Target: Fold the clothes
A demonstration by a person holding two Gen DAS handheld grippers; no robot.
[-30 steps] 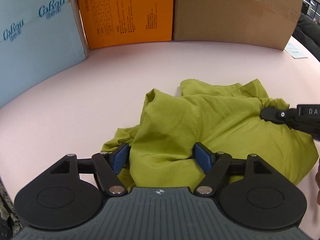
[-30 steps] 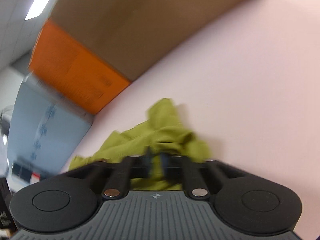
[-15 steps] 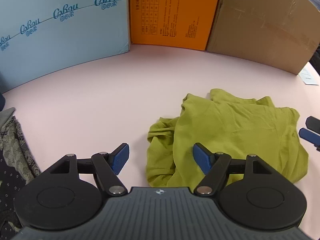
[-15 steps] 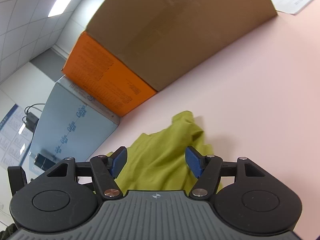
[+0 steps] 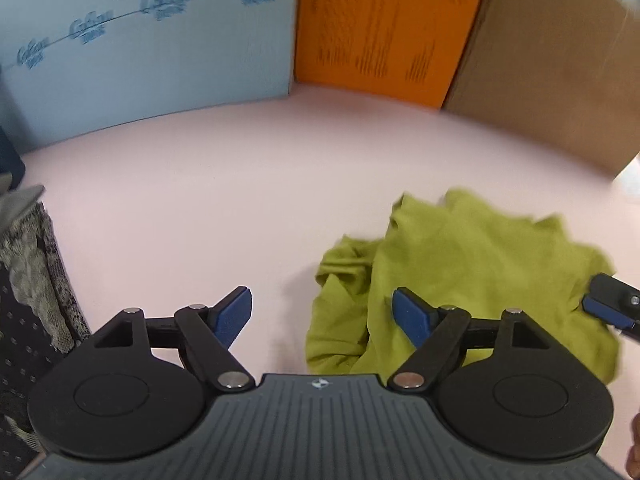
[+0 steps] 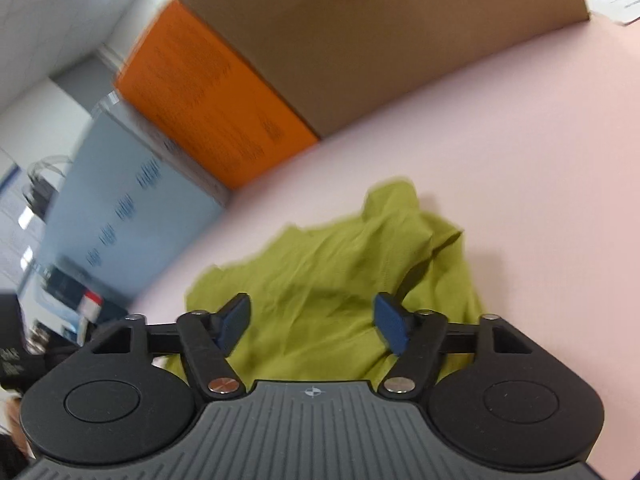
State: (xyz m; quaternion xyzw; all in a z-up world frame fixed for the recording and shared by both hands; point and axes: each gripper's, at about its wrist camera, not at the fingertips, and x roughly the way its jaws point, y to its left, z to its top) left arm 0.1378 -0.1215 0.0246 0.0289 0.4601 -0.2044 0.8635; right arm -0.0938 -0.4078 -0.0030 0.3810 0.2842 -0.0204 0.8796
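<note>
Soft olive-green garment (image 5: 472,280) lies in a rumpled heap on the smooth pale-pink bench (image 5: 200,200), thin cloth creased and bunched, its outline irregular, a wadded lobe sticking out toward the open bench on its left side in the left wrist view; which way its long axis runs I cannot tell from this crumple. The left tongs (image 5: 322,314) stand wide apart with blue pads, jaws just opened further, holding nothing; the left pad hangs over bare bench, the right over the cloth's edge. The right tongs (image 6: 314,326) have also just spread open, with wrinkled fabric seen between the pads but not pinched. From the left view the right tongs' blue tips (image 5: 612,308) show at the garment's far right edge. Behind it stands a wall of boxes: light-blue box (image 5: 152,48), orange box (image 5: 384,28), plain brown cardboard box (image 5: 552,64). Dark patterned fabric (image 5: 28,300) sits at the left rim.
</note>
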